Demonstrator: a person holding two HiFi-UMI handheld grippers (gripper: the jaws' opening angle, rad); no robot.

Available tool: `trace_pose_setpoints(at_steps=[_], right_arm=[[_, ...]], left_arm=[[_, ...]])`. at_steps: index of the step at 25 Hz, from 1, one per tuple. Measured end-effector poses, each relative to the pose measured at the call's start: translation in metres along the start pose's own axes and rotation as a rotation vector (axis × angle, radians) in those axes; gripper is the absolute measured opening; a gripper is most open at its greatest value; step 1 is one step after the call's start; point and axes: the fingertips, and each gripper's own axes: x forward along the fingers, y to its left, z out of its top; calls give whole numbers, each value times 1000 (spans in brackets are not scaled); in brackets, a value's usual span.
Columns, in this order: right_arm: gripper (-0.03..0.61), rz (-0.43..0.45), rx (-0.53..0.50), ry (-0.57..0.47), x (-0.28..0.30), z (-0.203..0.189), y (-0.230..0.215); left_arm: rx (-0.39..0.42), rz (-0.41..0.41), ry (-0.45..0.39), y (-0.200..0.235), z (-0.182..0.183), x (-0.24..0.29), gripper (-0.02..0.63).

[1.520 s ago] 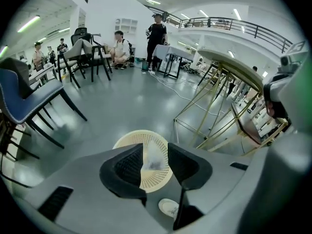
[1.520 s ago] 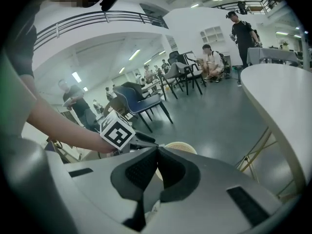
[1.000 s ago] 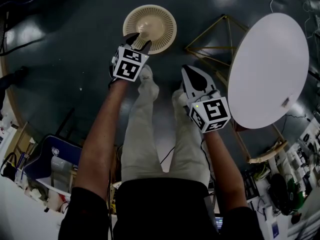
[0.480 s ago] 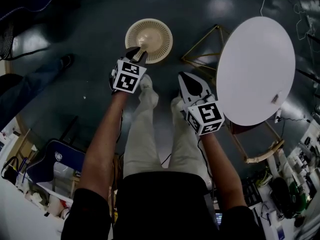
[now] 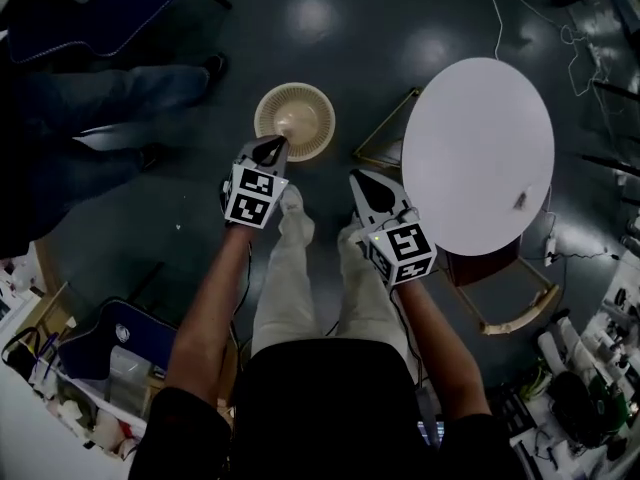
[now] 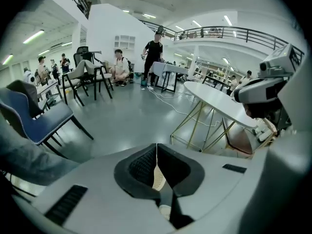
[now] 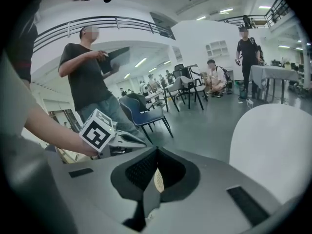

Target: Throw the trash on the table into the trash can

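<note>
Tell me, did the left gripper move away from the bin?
Yes, a little. The left gripper pulled back toward the person, from over the bin's middle to its near rim.

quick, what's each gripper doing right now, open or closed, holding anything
Left gripper: closed, nothing between its jaws.
Right gripper: closed, nothing between its jaws.

A bystander's legs (image 5: 110,93) in jeans stand on the dark, glossy floor (image 5: 130,228). Just behind them sits a blue chair (image 5: 100,3). A second blue chair (image 5: 100,338) stands well apart on their other side. A white cable (image 5: 495,28) trails far to their right.
</note>
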Motion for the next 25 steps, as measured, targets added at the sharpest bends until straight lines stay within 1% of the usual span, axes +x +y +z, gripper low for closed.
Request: trace_pose_setpoints(at_steps=[4,9,12,14,20,25], right_arm=[[15,-11,-11,-34,-32,24,2],[15,-25,-32,-82,-63,53,2],[15,-21,-64,-106,-80,71,5],[15,-20,-82,-126,-94,84,6],[15,-33,-122,-191,-144,121,-1],[15,-49,-147,-254,-182,153,-9]], left_arm=[[9,-13,-43,-27,25,-34,18],[-3,-22,-127,-59,65,-72,17],[-12,-57,-180,-82,92,-94,15],[0,-75,-217,-98,109,-109,15],[36,-91,-356,-143,169,-157,15],[54,-133,-448,-178,224,-192,15]])
